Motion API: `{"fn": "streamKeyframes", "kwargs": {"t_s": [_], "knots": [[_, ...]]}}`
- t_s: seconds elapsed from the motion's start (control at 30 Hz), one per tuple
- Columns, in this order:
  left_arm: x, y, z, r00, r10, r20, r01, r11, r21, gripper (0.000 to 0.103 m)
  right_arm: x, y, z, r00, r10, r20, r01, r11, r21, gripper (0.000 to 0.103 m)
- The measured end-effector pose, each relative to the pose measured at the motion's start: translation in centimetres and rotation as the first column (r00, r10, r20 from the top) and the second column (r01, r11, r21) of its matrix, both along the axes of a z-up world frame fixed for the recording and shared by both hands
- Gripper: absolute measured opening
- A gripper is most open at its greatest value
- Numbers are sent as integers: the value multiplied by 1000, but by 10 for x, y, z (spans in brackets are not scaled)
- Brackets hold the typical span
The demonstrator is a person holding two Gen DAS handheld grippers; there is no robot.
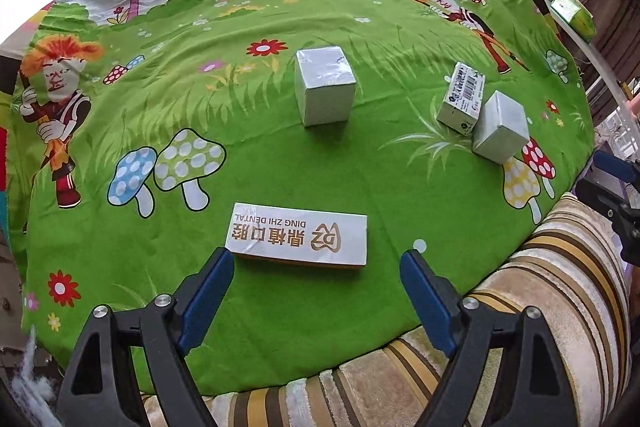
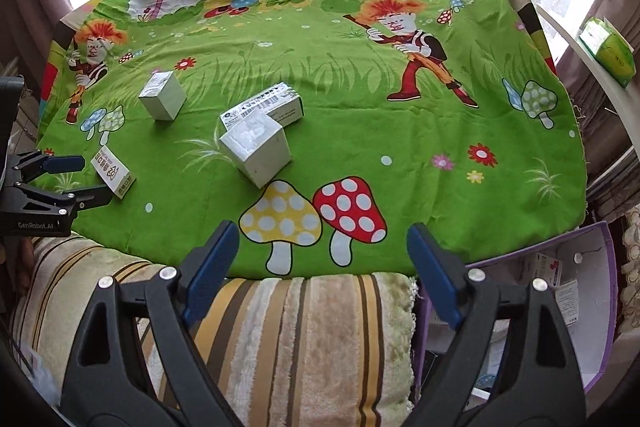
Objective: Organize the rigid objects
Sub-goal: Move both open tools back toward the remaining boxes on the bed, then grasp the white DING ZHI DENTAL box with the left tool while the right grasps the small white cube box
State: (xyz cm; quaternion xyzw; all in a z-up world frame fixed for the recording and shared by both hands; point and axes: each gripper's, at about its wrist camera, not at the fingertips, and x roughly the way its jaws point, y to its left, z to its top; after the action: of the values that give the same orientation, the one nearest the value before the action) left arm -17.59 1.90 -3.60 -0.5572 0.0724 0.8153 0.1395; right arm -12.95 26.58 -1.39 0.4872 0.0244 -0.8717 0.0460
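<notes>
Nearest to us, the left gripper (image 1: 316,267) holds its blue jaws spread wide with nothing between them, poised above the flat white box (image 1: 298,239) printed "DING ZHI DENTAL"; whether the left jaw touches the box's corner we cannot tell. The right gripper (image 2: 322,247) is also spread, its jaws opening over the striped plush cover (image 2: 296,331) at the near edge, empty.

Much is cut off: fisheye rims darken all corners, and the window behind is washed out by glare. In the left wrist view only a sliver of the right gripper shows at the right border. A purple bin (image 2: 596,307) sits low at the right, its contents partly hidden behind the jaw; we make out a small carton inside but cannot read it.

A green cartoon cloth (image 1: 280,163) with mushrooms and figures covers the tabletop. A green tissue pack (image 2: 610,53) rests on a white ledge to the right.

The boxes lie scattered on the cloth: a silvery cube (image 1: 325,85) stands alone at centre; a barcoded carton (image 1: 462,99) lies tilted, touching a second silvery cube (image 1: 500,127) to the right. Both cubes look foil-wrapped with creased tape.
</notes>
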Motion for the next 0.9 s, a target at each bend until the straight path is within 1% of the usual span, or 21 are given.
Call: {"fn": "streamKeyframes", "kwargs": {"t_s": [0.17, 0.37, 0.5, 0.73, 0.83, 0.9], "knots": [[-10, -2, -11, 1000, 8, 25, -8, 1000, -2, 86, -19, -13, -12, 998, 62, 23, -63, 998, 19, 88], [-17, -1, -26, 998, 8, 68, -6, 1000, -19, 86, -37, -28, -18, 990, 142, 22, -143, 989, 35, 88], [-18, 1, -26, 998, -1, 58, 3, 1000, -22, 86, -50, -32, -23, 986, 165, 31, -166, 985, 36, 88], [-14, 5, -24, 1000, -9, 25, 10, 999, -36, 71, -67, -43, -36, 972, 226, 60, -229, 972, 54, 88], [-14, 6, -23, 1000, -11, 17, 12, 999, -31, 65, -72, -45, -40, 968, 240, 75, -245, 968, 52, 87], [-13, 5, -22, 1000, -9, 14, 9, 1000, -20, 62, -74, -47, -42, 965, 247, 84, -252, 966, 53, 84]]}}
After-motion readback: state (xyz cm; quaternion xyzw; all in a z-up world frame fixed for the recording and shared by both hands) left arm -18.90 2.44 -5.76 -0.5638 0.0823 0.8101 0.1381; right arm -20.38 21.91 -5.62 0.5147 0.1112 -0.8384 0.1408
